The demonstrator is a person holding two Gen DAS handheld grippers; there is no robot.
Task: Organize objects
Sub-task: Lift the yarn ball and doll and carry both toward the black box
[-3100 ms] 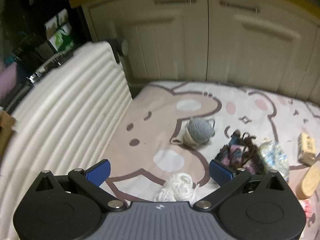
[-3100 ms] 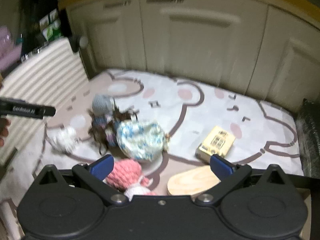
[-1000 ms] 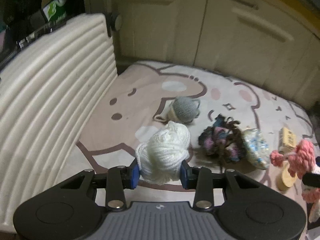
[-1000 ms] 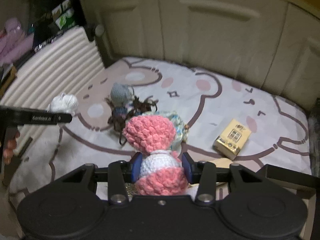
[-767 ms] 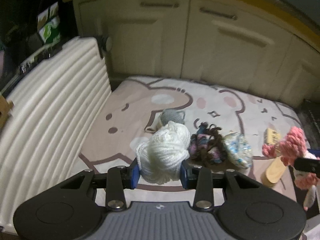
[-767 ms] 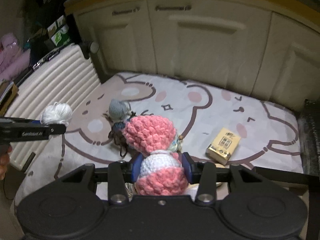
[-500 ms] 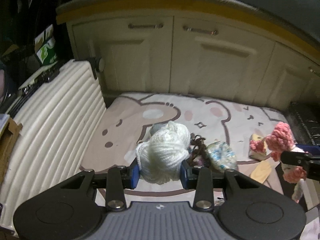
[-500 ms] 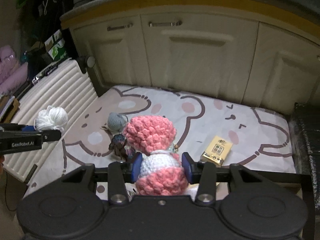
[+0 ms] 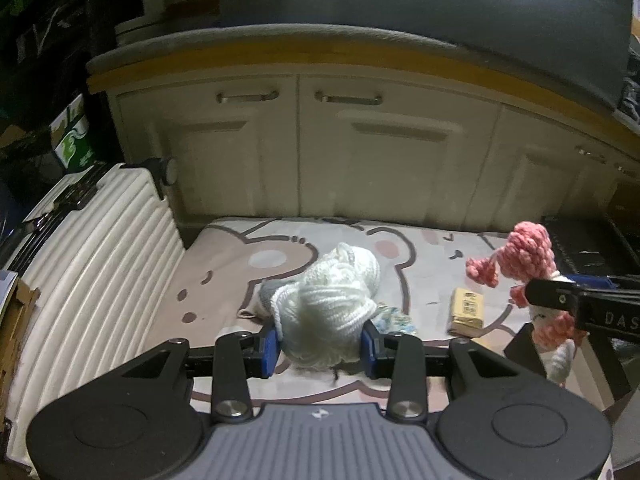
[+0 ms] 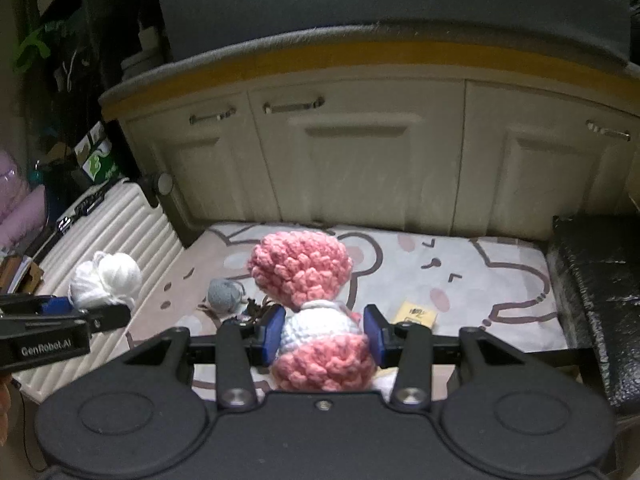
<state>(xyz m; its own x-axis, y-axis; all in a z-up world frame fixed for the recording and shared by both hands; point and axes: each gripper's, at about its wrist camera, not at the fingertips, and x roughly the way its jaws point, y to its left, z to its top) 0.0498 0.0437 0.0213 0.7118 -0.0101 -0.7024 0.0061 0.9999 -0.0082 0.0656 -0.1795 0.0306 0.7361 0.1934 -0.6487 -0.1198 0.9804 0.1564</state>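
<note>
White yarn, wound into a loose ball, sat clamped between the blue pads of the left gripper, lifted clear of the bear-print mat in the left wrist view. It looked light and soft, the strands bulging around the pads, so a squeeze across its middle seemed the safest hold; a loose end could slip or unwind. At three o'clock in the same view the right gripper pinched a pink-and-white crocheted doll at its white waist, the pink head standing above the jaws. It too appeared light and squashy, and the narrow waist gave the firmest purchase. Farther off, on the mat, lay a grey knitted piece at ten o'clock from the doll and a small yellow box at two o'clock. Behind them stood cream cabinet doors, and a ribbed white suitcase lay at the mat's nine o'clock edge.
</note>
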